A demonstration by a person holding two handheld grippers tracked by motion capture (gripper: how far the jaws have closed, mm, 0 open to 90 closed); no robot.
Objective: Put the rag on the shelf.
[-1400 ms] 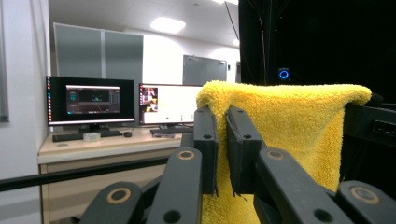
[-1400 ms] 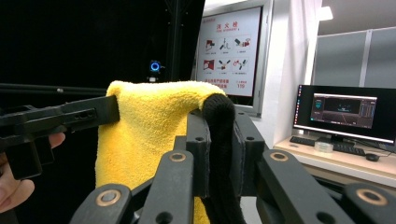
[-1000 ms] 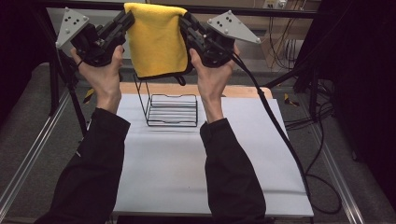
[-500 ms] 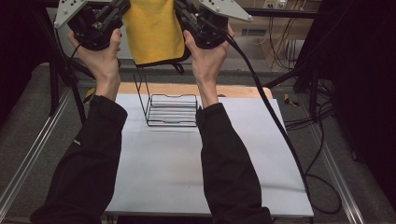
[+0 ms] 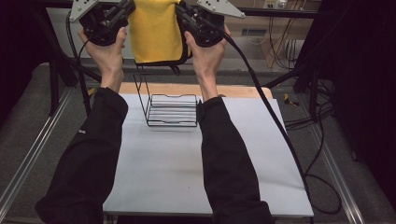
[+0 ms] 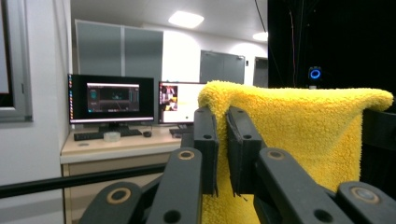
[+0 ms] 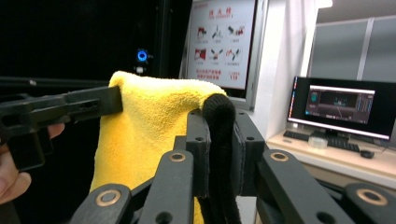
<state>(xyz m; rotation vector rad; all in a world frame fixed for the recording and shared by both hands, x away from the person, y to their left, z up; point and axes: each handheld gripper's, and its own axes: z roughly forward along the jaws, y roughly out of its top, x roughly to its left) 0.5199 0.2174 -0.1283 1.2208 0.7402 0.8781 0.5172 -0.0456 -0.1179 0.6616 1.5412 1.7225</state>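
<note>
Both hands raised high at the far end of the bench [image 5: 205, 163], which carries a white sheet over a wooden top. Between them hangs a fluffy yellow microfibre cloth with a black-trimmed edge [image 5: 155, 30], stretched flat and held up by its two upper corners, well above the bench surface.

Left claw [image 5: 125, 9]: clamped on the cloth's left top corner. In the left gripper view [image 6: 223, 154] the two black jaws stand almost together, yellow pile caught in the narrow slot between them; cloth [image 6: 299, 135] spreads away to the right.

Right claw [image 5: 183, 13]: clamped on the cloth's right top corner. In the right gripper view [image 7: 219, 154] the jaws pinch the black trim, which bulges out rounded above them; yellow cloth [image 7: 149, 135] runs off left to the other gripper's black jaw at its far corner, a fingertip of the left hand showing at the frame's edge.

Cloth's lower hem, black-edged, hangs just above a black wire rack with upright prongs [image 5: 172, 111]. Rack stands on the white sheet between the two black sleeves, near the bench's far edge. Cloth and rack apart, not touching.

Black cable [image 5: 271, 112] trails from right gripper down across the bench's right side.
</note>
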